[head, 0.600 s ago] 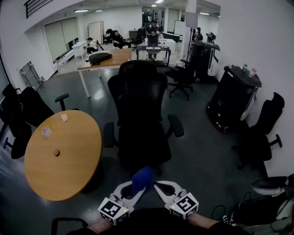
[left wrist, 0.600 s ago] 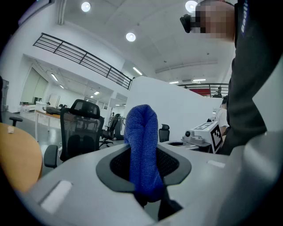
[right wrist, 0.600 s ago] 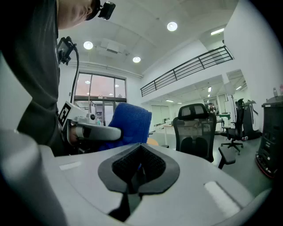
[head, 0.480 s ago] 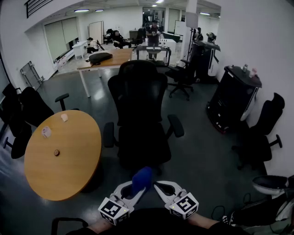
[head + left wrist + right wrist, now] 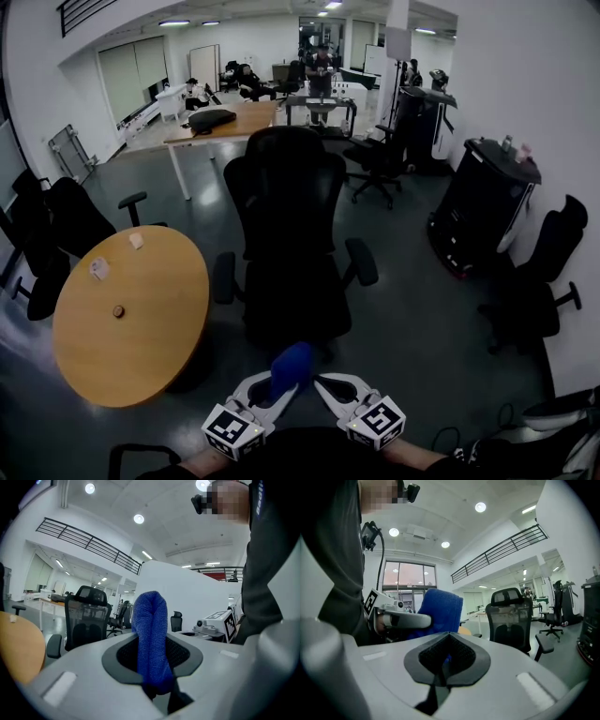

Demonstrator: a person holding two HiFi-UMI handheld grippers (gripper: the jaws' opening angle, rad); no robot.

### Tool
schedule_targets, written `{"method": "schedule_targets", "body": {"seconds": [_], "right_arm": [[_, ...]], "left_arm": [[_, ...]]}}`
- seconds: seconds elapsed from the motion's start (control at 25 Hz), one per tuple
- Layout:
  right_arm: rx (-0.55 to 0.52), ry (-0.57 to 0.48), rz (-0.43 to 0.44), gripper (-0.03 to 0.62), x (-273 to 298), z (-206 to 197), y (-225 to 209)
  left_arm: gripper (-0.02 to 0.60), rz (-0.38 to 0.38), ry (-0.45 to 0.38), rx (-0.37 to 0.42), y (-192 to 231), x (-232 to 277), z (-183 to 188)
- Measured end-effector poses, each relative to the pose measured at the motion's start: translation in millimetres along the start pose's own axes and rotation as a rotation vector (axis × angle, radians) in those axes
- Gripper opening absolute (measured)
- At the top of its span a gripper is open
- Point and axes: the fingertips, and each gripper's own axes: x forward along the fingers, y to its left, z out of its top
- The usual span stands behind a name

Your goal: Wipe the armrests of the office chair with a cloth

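- left gripper, low at 6 o'clock in the head view: clamped on a folded blue cloth, pinched between both pads, standing upright out of the jaws with a rounded fold on top
- right gripper, just beside it on the 3 o'clock side: jaws pressed together, pads meeting, nothing held; only a sliver of blue showing through the seam, from the cloth beyond
- both held close in front of the body, tips leaning toward each other and aimed at 12 o'clock, marker cubes nearest the person
- cloth up in the air, touching only the left pads, well apart from the chair
- black office chair straight ahead at 12 o'clock: seat on the near side, tall back with headrest rising behind it
- armrest on the 9 o'clock side and armrest on the 3 o'clock side: both dark, padded, untouched by cloth or gripper
- round wooden table at 10 o'clock from the grippers, just beside the 9 o'clock armrest; three small items on top, too small to tell
- farther out at 11 o'clock, long wooden desk with a dark bag lying on it
- at 2 o'clock, black cabinet against the white wall
- more dark chairs along the 9 and 3 o'clock edges; people far off at 12 o'clock
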Motion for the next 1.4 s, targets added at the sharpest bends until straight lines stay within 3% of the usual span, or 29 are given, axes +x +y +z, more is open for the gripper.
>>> {"method": "schedule_targets", "body": {"seconds": [0.44,0.6,0.84,1.16,1.4], "right_arm": [[0.067,-0.020,0.006,0.005,-28,-12,-44],[0.092,-0.032,0.000,0.005,-39,-20,-61],[0.128,-0.012,-0.008,0.005,-41,-31,-80],[0.133,0.050,-0.053,0.005,-16,-39,-123],[0.109,0.111,-0.152,0.005,39,-30,-169]], "left_arm": [[0.129,0.096,0.049,-0.017,0,45,9],[0.129,0.084,0.040,0.002,-4,65,-1],[0.129,0.138,0.053,0.000,15,79,-2],[0.129,0.230,0.025,-0.055,100,106,-14],[0.129,0.301,0.016,-0.112,219,135,-23]]}}
